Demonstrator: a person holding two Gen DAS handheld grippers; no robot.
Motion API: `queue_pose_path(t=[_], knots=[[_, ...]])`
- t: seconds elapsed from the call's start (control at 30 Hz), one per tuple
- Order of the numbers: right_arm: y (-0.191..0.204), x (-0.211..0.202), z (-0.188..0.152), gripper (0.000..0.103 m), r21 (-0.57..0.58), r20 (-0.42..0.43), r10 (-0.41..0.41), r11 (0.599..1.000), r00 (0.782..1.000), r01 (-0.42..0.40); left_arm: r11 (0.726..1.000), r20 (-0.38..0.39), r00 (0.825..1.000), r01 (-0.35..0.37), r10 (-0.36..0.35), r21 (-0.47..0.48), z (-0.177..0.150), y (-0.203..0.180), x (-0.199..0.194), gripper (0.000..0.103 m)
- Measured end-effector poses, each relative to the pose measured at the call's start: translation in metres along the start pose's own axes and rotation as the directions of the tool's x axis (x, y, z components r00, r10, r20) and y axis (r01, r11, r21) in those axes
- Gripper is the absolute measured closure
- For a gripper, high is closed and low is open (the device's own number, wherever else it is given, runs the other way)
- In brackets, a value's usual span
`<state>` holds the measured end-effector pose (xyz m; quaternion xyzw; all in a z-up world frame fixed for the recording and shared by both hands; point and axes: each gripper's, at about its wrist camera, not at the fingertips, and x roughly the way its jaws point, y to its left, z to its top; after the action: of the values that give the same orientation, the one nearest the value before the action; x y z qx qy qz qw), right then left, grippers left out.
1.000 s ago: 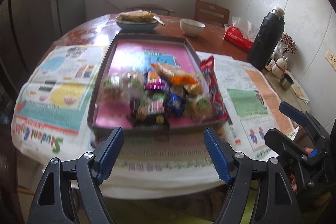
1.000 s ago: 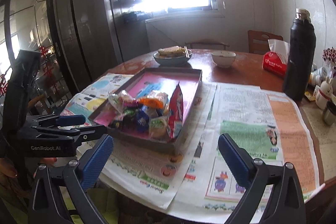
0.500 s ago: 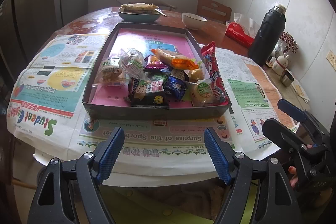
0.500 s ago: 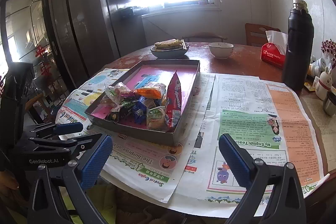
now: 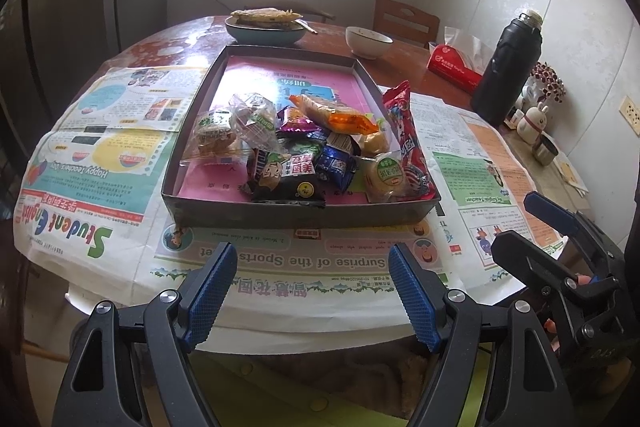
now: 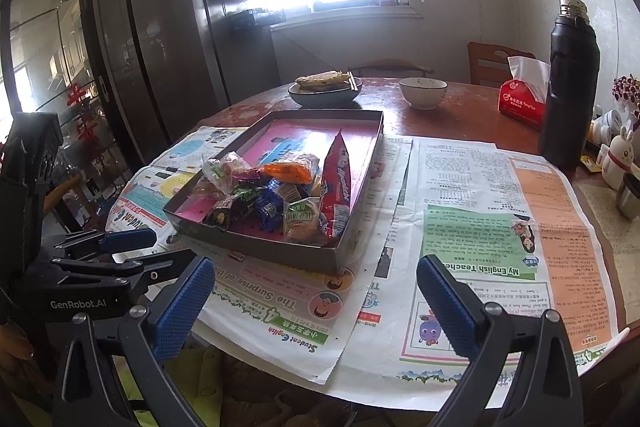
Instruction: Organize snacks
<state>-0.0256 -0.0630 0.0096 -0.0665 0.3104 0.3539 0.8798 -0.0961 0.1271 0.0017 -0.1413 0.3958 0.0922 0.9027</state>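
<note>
Pink-lined tray (image 5: 200, 163) holds every snack (image 5: 304, 151) in a loose heap at its near end, a red packet (image 5: 406, 135) leaning on the right wall. Both claws, left (image 5: 310, 291) and right (image 6: 316, 307), gape empty near the table edge. That fits sorting either due or finished; lower packets are hidden.

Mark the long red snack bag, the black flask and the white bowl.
long red snack bag (image 6: 338, 183), right wrist view, middle of its face
black flask (image 6: 570, 87), right wrist view, mid body
white bowl (image 5: 368, 43), left wrist view, outer wall
</note>
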Motion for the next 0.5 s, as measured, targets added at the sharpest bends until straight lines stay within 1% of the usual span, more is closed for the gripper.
queue_pose_path(t=[0.5], knots=[[0.0001, 0.0006, -0.0021, 0.001, 0.003, -0.002, 0.004, 1.0, 1.0, -0.004, 1.0, -0.004, 1.0, -0.014, 0.014, 0.001, -0.0016, 0.0012, 0.0011, 0.024]])
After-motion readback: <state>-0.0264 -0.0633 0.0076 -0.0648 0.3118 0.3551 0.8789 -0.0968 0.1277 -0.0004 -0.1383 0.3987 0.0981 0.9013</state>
